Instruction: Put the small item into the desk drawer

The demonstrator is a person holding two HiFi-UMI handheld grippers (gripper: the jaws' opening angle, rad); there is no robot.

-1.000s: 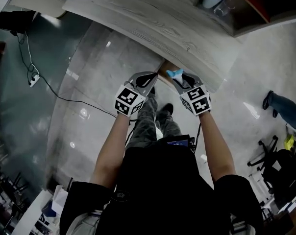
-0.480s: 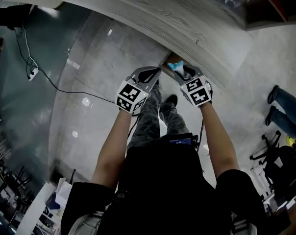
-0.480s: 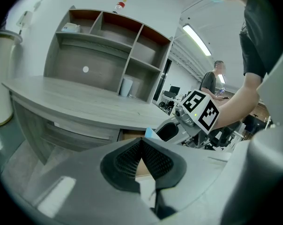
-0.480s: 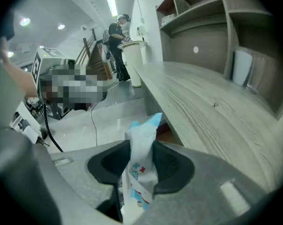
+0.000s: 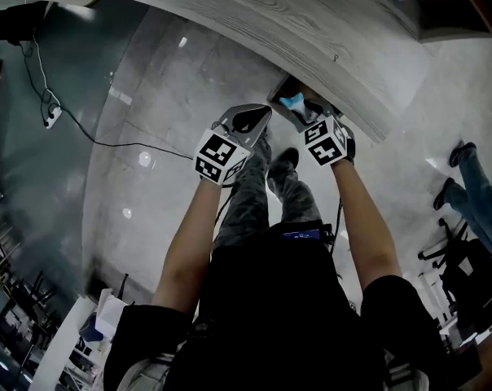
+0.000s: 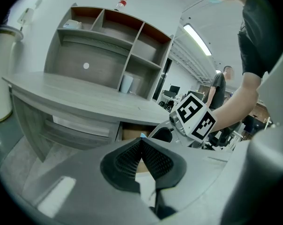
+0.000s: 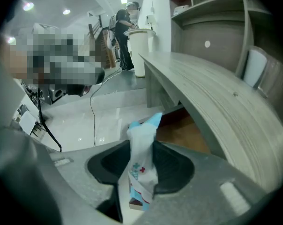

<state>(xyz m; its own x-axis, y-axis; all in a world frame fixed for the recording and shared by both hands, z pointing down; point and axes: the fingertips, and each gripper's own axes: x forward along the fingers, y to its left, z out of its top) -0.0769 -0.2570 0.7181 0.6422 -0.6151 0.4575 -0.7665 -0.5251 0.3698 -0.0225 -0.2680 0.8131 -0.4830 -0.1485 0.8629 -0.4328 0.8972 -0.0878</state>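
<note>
right gripper [image 7: 142, 165] clamped on the small packet [image 7: 142, 135], held just over the open drawer [image 7: 183, 135] under the desk [image 7: 216, 93] — placing step. next: lower it in, then release. left gripper [image 6: 141, 156] pinched closed on nothing.

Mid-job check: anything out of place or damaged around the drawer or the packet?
Nothing stands out. The right tool is shut on the soft packet, which is only creased where it is pinched, just in front of the open drawer. The left tool is shut with nothing in it.
</note>
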